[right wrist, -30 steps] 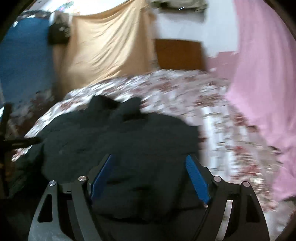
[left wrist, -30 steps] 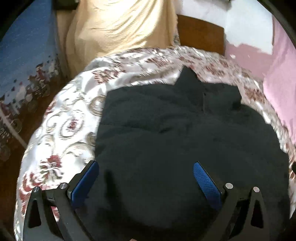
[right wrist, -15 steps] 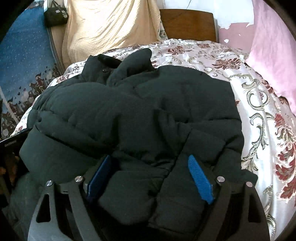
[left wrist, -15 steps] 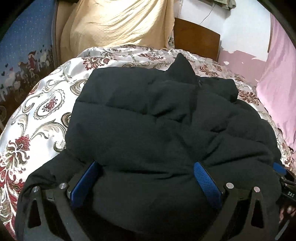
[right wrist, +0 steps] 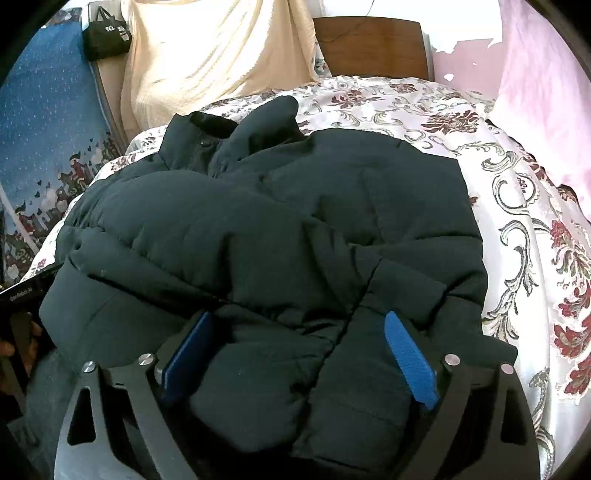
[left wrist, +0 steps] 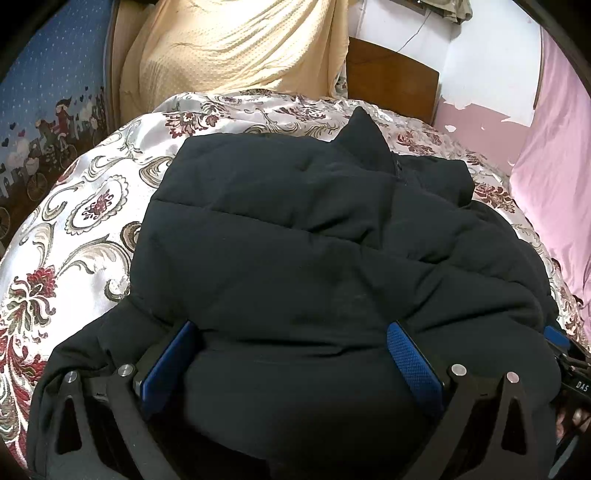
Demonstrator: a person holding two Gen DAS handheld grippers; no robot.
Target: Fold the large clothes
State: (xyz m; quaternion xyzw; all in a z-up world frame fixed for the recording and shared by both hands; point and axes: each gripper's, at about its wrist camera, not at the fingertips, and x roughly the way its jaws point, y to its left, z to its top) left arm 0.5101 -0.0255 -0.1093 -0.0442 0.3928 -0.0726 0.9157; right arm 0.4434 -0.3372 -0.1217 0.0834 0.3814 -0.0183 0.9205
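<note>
We see the black puffer jacket point(left wrist: 314, 258) lying in a thick bundle on the bed point(left wrist: 85, 221), collar toward the far headboard point(left wrist: 391, 85), with its padded bulk swelling up between the fingers of both tools. The left hand-held gripper point(left wrist: 291, 354) stands spread wide, its blue pads point(left wrist: 413, 362) on either side of a fold without visibly pinching it, so we judge it released, resting low against the near hem to settle the layer. The right hand-held gripper point(right wrist: 299, 354) has just been opening; a sleeve or cuff-like roll of the jacket sits between its fingers, but the pads look clear of it, though the dark cloth makes the contact hard to read. We judge both tools are placed at the near edge because the last fold was laid toward the collar and the padding needs pressing down so it does not spring back. The jacket covers the middle of the floral bedspread, with bare spread to its left and right. As for containers, we find only a small black bag point(right wrist: 107, 35) hanging at the far left; what it holds cannot be seen.
</note>
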